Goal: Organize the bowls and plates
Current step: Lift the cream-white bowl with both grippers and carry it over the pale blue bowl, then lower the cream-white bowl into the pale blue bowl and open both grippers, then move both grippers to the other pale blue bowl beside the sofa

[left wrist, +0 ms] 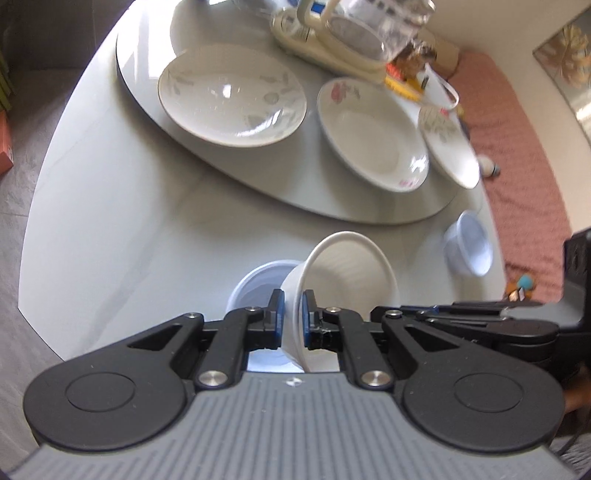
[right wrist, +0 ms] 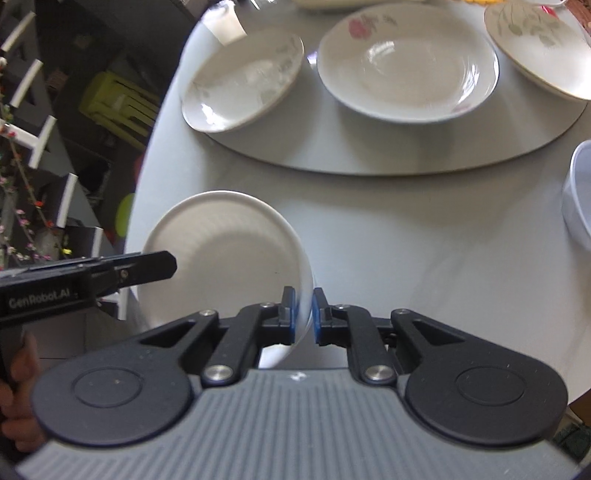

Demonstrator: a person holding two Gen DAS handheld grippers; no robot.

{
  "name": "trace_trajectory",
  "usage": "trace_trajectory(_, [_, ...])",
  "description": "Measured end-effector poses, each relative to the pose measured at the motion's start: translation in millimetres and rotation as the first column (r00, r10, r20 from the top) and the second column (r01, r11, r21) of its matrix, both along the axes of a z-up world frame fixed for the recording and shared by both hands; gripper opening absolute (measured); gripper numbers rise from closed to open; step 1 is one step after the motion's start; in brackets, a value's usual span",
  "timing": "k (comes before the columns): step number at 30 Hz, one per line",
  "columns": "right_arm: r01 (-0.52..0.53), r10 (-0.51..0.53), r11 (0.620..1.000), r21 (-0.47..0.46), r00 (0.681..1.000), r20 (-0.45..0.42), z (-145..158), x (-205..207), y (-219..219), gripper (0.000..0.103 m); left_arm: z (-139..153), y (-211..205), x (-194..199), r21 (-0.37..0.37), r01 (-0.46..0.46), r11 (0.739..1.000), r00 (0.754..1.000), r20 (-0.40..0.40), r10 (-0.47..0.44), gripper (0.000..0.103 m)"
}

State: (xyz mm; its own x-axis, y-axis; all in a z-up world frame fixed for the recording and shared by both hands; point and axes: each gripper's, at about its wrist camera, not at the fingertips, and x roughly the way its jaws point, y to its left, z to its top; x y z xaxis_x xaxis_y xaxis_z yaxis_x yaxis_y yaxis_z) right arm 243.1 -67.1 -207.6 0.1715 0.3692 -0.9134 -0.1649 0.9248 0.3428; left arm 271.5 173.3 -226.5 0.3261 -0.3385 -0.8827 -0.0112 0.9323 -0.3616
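My left gripper (left wrist: 293, 312) is shut on the rim of a white bowl (left wrist: 347, 273), tilted, held just above a pale blue bowl (left wrist: 255, 284) on the table. My right gripper (right wrist: 303, 310) is shut on the rim of a white bowl (right wrist: 221, 254), also tilted; I cannot tell if it is the same bowl. The left gripper's finger (right wrist: 147, 267) reaches over it from the left. Three flowered plates sit on the turntable: left (left wrist: 232, 99) (right wrist: 243, 85), middle (left wrist: 373, 133) (right wrist: 406, 62), right (left wrist: 448, 147) (right wrist: 539, 44). Another pale blue bowl (left wrist: 469, 247) (right wrist: 580, 192) stands at the right.
A round grey turntable (left wrist: 295, 192) (right wrist: 369, 158) covers the back of the white table (left wrist: 129, 206). A glass kettle on a cream base (left wrist: 354, 33) and snack packets stand behind the plates. A pink bench (left wrist: 517, 147) lies beyond the right edge. Floor and shelves are at left.
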Motion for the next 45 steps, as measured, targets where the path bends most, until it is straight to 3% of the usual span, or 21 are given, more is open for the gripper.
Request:
trace_trajectory(3, [-0.012,0.012,1.000,-0.012,1.000,-0.006,-5.8,-3.7,10.3,0.013,-11.6,0.3,1.4,0.044,0.043,0.998,0.999,-0.004,-0.043,0.009])
trace_trajectory(19, [0.069,-0.072,0.997,-0.040,0.995,-0.071,-27.8,-6.1,19.5,0.013,-50.3,8.4,18.0,0.039,0.109,0.993,0.992,-0.068,-0.106,0.010])
trace_trajectory(22, [0.076,-0.078,0.996,-0.041,0.995,-0.057,-24.8,-5.9,17.9,0.013,-50.6,10.8,19.3,0.026,0.098,0.995,0.992,-0.081,-0.095,0.022])
trace_trajectory(24, [0.069,-0.072,0.996,-0.056,0.997,-0.042,-20.7,-7.3,18.2,0.017,-47.6,12.7,20.0,0.027,0.093,0.995,0.993,-0.075,-0.091,0.037])
trace_trajectory(34, [0.098,-0.092,0.994,-0.040,0.989,0.118,26.2,-12.6,6.1,0.017,10.6,6.0,21.1,0.036,0.092,0.995,0.993,0.075,-0.095,0.038])
trace_trajectory(39, [0.134,-0.126,0.991,-0.022,0.966,0.224,63.5,-17.7,-3.0,0.017,57.4,-4.9,20.2,-0.008,0.104,0.995,0.977,0.187,-0.101,0.038])
trace_trajectory(45, [0.166,-0.156,0.986,0.000,0.929,0.335,102.6,-24.6,-10.9,0.017,103.3,-17.4,16.9,-0.010,0.130,0.991,0.953,0.277,-0.122,0.038])
